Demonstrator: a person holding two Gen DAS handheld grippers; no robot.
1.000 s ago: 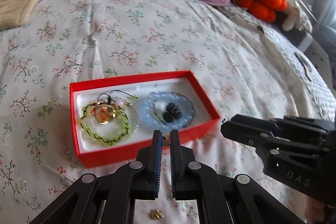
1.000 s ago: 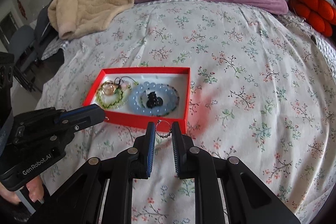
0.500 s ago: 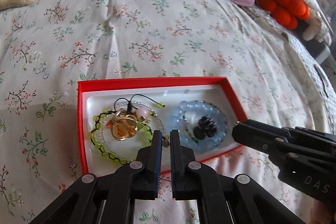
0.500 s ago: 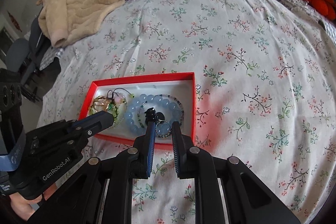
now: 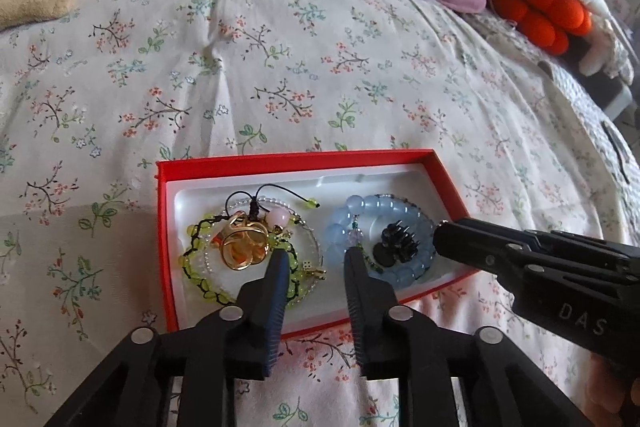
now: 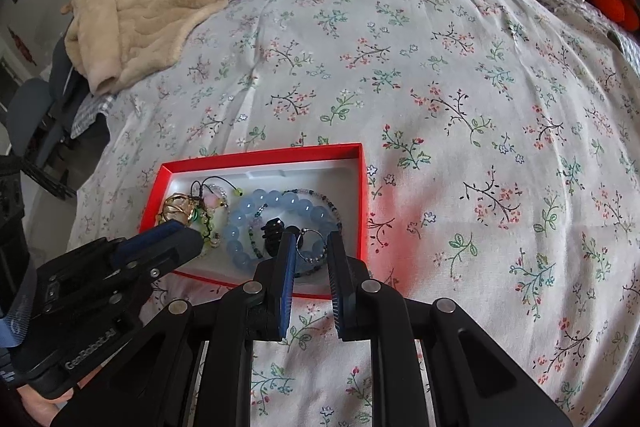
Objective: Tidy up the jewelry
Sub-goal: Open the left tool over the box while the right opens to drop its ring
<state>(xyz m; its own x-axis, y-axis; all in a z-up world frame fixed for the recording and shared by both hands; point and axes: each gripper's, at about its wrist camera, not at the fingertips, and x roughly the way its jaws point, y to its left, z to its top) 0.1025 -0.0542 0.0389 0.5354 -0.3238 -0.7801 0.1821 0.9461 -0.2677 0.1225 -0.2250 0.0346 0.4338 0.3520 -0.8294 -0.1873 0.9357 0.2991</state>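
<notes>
Two claws hang over the red box [image 5: 168,227] on the bed [image 5: 280,67]. Left claw [image 5: 314,259] is opening, nothing between its jaws, over the green bracelet [image 5: 196,267]. Right claw [image 6: 310,247] grips a ring [image 6: 310,245] above the blue bracelet [image 6: 240,223].

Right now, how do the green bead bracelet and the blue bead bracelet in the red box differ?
The green bead bracelet has small yellow-green beads on dark cord; the blue bead bracelet has large, smooth pale-blue beads. The green one lies at the left end of the red box, ringing a gold ornament; the blue one lies at the right, ringing a black spiky piece. Both lie flat inside the box.
</notes>
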